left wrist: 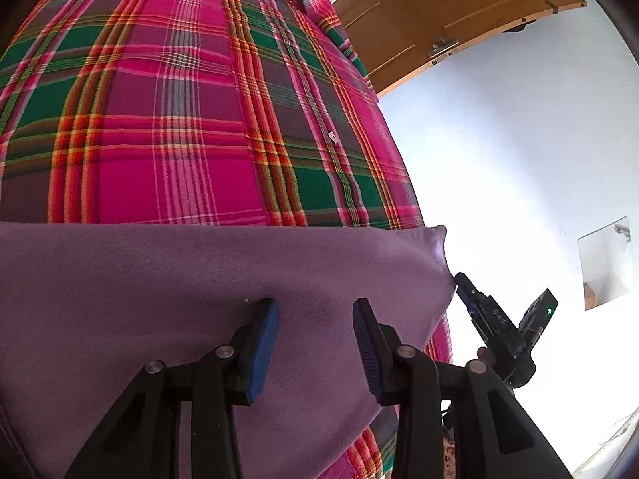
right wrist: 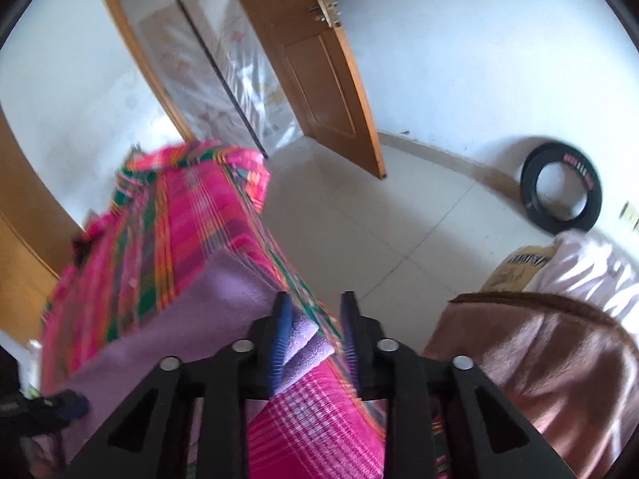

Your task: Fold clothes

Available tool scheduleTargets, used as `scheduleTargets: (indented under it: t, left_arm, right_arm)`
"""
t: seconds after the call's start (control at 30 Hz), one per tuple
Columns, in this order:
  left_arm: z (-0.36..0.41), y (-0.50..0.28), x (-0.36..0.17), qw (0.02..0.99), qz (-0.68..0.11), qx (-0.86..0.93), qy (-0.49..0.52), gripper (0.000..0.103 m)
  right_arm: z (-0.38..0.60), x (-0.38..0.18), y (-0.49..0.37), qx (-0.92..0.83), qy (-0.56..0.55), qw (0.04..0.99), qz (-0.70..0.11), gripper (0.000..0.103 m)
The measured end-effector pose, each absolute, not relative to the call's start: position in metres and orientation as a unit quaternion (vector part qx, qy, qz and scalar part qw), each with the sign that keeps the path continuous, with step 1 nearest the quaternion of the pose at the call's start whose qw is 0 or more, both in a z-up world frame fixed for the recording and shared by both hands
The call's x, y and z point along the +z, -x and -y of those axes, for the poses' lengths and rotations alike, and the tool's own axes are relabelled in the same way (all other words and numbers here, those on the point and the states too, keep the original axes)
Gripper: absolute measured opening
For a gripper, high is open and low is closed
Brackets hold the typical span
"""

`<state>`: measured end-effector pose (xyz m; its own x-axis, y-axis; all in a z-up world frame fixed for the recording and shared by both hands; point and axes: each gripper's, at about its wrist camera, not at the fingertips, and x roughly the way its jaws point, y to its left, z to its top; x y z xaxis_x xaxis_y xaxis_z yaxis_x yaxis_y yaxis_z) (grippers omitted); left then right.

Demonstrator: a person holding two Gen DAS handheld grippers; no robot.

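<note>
Purple cloth (left wrist: 179, 299) is lying on the plaid blanket (left wrist: 191, 119), spreading under the left gripper (left wrist: 315, 315), whose jaws are standing wide and holding nothing. Right gripper (right wrist: 315, 311) is gripping a corner of this cloth between narrow jaws. Motion is blurring the blanket's far end.

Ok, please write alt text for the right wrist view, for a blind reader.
The right gripper has a corner of purple cloth between its fingers, above a pink plaid sheet. Behind are a wooden door and a black ring.
</note>
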<state>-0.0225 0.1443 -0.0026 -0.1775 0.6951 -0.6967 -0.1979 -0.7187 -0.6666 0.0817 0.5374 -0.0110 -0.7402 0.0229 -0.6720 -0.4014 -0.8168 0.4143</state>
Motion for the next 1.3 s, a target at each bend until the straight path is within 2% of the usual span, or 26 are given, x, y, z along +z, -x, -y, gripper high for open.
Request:
scheduleTargets:
  t: [0.07, 0.13, 0.37, 0.53, 0.63, 0.7, 0.73, 0.8, 1.0, 1.3]
  left_arm:
    - [-0.143, 0.023, -0.001, 0.306, 0.220, 0.734, 0.565, 0.039]
    - [-0.144, 0.023, 0.000, 0.308, 0.216, 0.735, 0.565, 0.039]
    - [-0.162, 0.025, 0.001, 0.309, 0.200, 0.739, 0.565, 0.039]
    - [-0.169, 0.023, 0.004, 0.310, 0.196, 0.738, 0.566, 0.039]
    - [-0.174, 0.022, 0.001, 0.310, 0.196, 0.739, 0.565, 0.039]
    - [-0.174, 0.021, 0.001, 0.310, 0.196, 0.739, 0.565, 0.039]
    - [-0.174, 0.021, 0.001, 0.310, 0.196, 0.739, 0.565, 0.039]
    - [-0.174, 0.020, 0.002, 0.310, 0.195, 0.739, 0.565, 0.039]
    - [-0.179, 0.019, 0.008, 0.311, 0.186, 0.741, 0.565, 0.039]
    - [-0.237, 0.029, 0.012, 0.364, 0.158, 0.715, 0.576, 0.039]
  right_arm:
    - [-0.541, -0.015, -0.087, 0.882, 0.338, 0.106, -0.309, 0.040]
    - [-0.543, -0.020, -0.091, 0.878, 0.338, 0.105, -0.322, 0.042]
    - [-0.537, -0.033, -0.087, 0.868, 0.338, 0.071, -0.355, 0.043]
    - [-0.534, -0.031, -0.086, 0.870, 0.331, 0.081, -0.355, 0.042]
    - [-0.532, -0.030, -0.088, 0.873, 0.329, 0.090, -0.349, 0.026]
    - [-0.531, -0.030, -0.088, 0.875, 0.331, 0.092, -0.340, 0.022]
    - [-0.530, -0.029, -0.088, 0.878, 0.331, 0.095, -0.334, 0.015]
    - [-0.527, -0.026, -0.088, 0.886, 0.328, 0.094, -0.315, 0.012]
    - [-0.526, -0.027, -0.084, 0.886, 0.337, 0.099, -0.303, 0.012]
    - [-0.525, -0.028, -0.085, 0.882, 0.336, 0.105, -0.313, 0.013]
